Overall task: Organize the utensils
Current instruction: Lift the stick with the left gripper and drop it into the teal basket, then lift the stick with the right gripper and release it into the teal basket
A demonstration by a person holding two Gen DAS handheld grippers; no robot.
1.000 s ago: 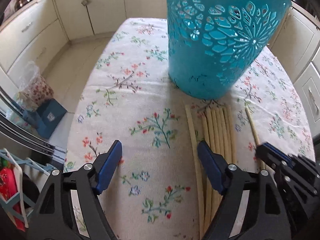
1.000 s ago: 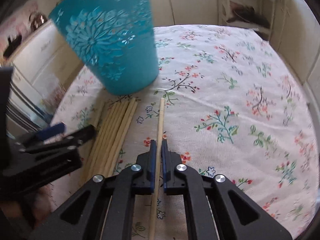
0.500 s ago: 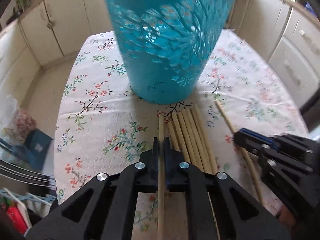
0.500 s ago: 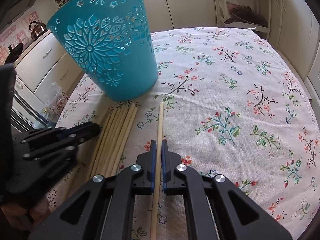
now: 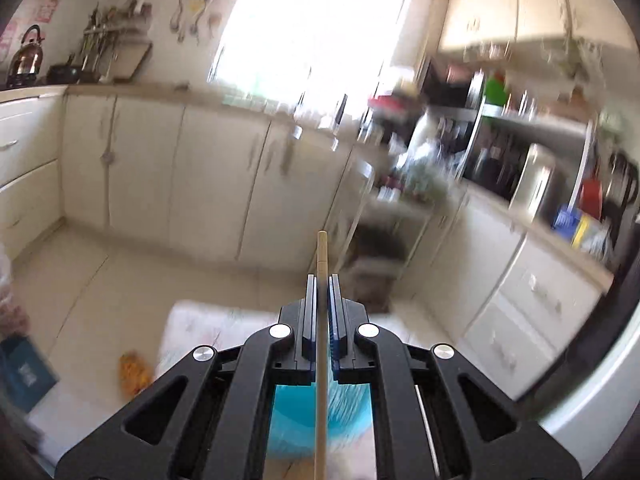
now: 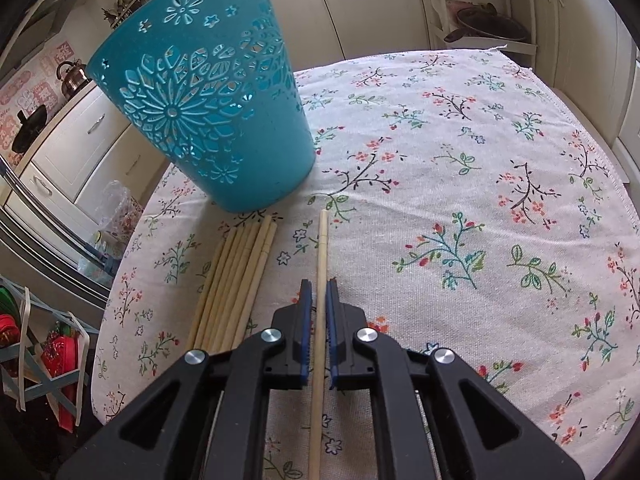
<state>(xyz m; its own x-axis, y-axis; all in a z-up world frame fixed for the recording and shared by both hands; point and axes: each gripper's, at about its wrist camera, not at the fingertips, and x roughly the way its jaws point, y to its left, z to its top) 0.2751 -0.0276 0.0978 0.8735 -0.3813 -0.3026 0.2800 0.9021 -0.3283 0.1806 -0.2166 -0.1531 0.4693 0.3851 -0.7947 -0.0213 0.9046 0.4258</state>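
My left gripper (image 5: 322, 280) is shut on a pale wooden chopstick (image 5: 321, 248), held high and pointing out over the kitchen floor. The teal cut-out basket (image 5: 296, 420) shows far below, behind its frame. In the right wrist view my right gripper (image 6: 319, 286) is low over the floral tablecloth (image 6: 480, 160). Its pads close around a single chopstick (image 6: 322, 240) that lies on the cloth, and its jaws are just starting to open. A bundle of several chopsticks (image 6: 236, 280) lies to its left. The basket (image 6: 208, 100) stands upright beyond them.
Cream cabinets (image 5: 160, 180) line the walls past the table's far edge. A crowded shelf unit (image 5: 500, 152) stands at the right. Left of the table are a rack with red items (image 6: 40, 340) and a plastic bag (image 6: 116, 204). A blue box (image 5: 24, 372) sits on the floor.
My left gripper shut on a chopstick from the bundle, then rose steeply and tipped up, carrying it off the cloth. It has left the right wrist view. The right gripper has stayed over its chopstick.
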